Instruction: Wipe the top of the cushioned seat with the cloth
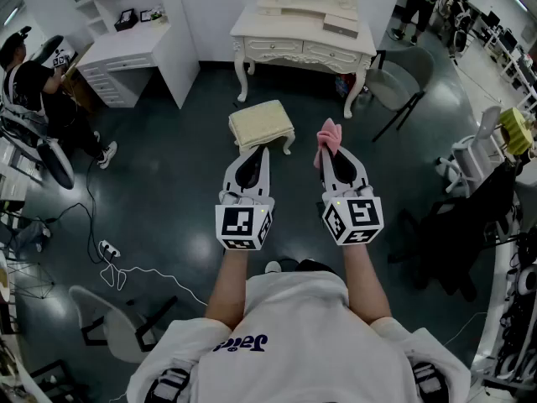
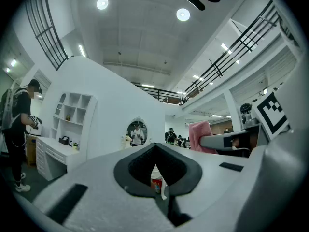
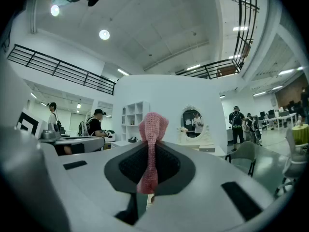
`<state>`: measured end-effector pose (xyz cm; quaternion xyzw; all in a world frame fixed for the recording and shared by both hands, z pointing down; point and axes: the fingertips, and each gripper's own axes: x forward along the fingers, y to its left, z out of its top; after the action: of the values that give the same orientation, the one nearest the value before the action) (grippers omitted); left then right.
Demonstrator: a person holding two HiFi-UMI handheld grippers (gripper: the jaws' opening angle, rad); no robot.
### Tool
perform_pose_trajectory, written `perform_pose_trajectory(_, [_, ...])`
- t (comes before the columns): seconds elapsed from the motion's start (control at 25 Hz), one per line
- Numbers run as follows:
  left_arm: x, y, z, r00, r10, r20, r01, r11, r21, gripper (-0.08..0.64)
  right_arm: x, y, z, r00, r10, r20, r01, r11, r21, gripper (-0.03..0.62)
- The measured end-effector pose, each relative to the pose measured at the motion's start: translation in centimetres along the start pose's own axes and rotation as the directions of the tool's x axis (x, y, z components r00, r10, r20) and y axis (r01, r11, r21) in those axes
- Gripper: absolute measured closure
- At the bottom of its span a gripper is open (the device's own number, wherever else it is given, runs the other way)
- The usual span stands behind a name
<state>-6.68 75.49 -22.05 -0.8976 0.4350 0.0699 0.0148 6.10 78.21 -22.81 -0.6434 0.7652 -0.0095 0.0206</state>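
Holding the right tongs point(image 1: 335, 160) pinched on a pink cloth point(image 1: 328, 136), I see the fabric standing up past the tips as a narrow bunched fold, with its lower end hanging inside the jaw hollow. The left tongs point(image 1: 255, 159) are drawn together with nothing in them. The cushioned seat point(image 1: 261, 122), a low cream stool, stands on the dark floor point(image 1: 168, 183) ahead of both tongs and nearer the left pair. Neither tool touches it, so wiping has not begun.

My main worry is the hold. Only a thin pleat appears to be caught, and dragging it across a soft, grippy top could pull it free. Bunched this way, it would also cover little of the top per pass, leaving strips unwiped. The stool looks light, so a firm push might slide it along the floor. Pressing too low could put hard tips into the padding.
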Motion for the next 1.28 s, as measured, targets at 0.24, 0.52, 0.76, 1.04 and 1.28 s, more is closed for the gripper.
perform_pose_trajectory(0.24, [2.1, 1.3, -1.0, 1.000, 0.013, -0.016, -0.014, 1.000, -0.014, 0.549, 2.1, -1.3, -1.0, 1.000, 0.002, -0.015, -0.002, 1.000, 0.002, 0.572])
perform_pose_trajectory(0.52, [8.6, 0.7, -3.3, 0.997, 0.057, -0.042, -0.058, 0.998, -0.013, 0.549, 6.0, -6.1, -1.7, 0.997, 0.078, 0.019, -0.078, 0.997, 0.005, 0.572])
perform_pose_trajectory(0.76, [16.1, -0.2, -3.6, 0.991, 0.127, -0.034, -0.128, 0.992, -0.020, 0.549, 11.1, -12.5, -0.5, 0.988, 0.150, 0.042, -0.151, 0.988, 0.019, 0.572])
perform_pose_trajectory(1.04, [21.0, 0.2, -4.8, 0.976, 0.207, -0.071, -0.209, 0.978, -0.012, 0.549, 16.3, -16.1, -1.3, 0.970, 0.243, 0.016, -0.243, 0.967, 0.069, 0.574])
perform_pose_trajectory(1.28, [23.2, 4.2, -7.1, 0.961, 0.254, -0.106, -0.257, 0.966, -0.015, 0.549, 21.9, -14.2, -3.9, 0.947, 0.321, -0.033, -0.316, 0.944, 0.098, 0.574])
